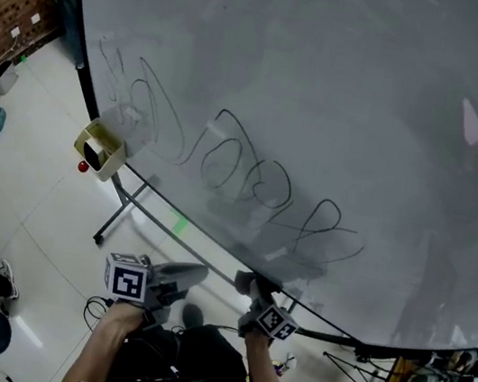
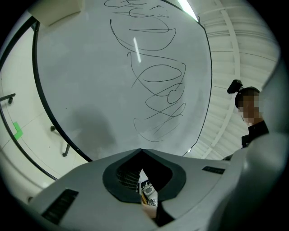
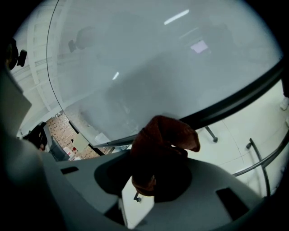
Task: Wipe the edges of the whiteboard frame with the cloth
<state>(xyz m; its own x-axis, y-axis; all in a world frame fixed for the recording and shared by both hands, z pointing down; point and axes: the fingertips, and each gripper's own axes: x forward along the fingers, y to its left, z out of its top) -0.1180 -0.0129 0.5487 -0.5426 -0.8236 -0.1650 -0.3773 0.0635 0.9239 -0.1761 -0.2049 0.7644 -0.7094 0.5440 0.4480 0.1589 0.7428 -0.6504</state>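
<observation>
The whiteboard [image 1: 327, 109] fills most of the head view, with black scribbles [image 1: 251, 174] across its lower left part. The right gripper [image 1: 254, 291] is up at the near lower edge. Its fingers [image 3: 87, 186] are clamped on a dark reddish-brown cloth [image 3: 161, 137], and the bunched cloth sits at the black frame [image 3: 235, 101] - whether it actually touches cannot be told. The left gripper [image 1: 195, 272] hangs just to the left of it, below the frame, pointing at the board. Its fingers [image 2: 109, 160] are closed tip to tip with nothing between them. A tan box [image 1: 100, 148] hangs at the board's left edge above a slanted stand leg [image 1: 122, 206] - both well left of the cloth. A green mark [image 1: 180, 224] lies on the pale floor [image 1: 37, 196].
</observation>
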